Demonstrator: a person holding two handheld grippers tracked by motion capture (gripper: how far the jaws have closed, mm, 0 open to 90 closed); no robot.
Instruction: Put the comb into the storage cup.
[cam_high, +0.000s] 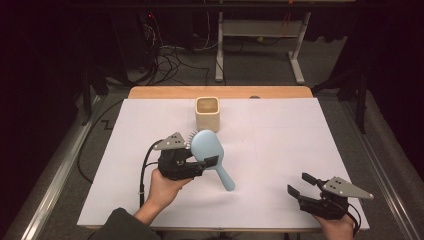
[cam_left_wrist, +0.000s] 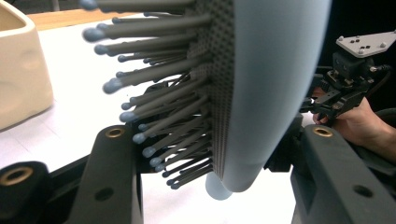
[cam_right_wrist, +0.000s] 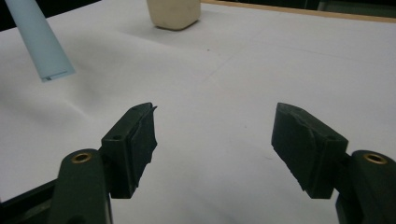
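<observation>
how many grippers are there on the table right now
2: the left gripper holds the blue hairbrush mid-table; the right gripper sits open near the table's front right corner.

We note the cup (cam_high: 207, 113) at table (cam_high: 280, 150) rear-centre. Hairbrush (cam_high: 209, 150) sits in front of it, held in left gripper (cam_high: 202, 165) (handle pointing toward near edge). Right gripper (cam_high: 300, 185) is at near-right corner, well apart from brush.
</observation>
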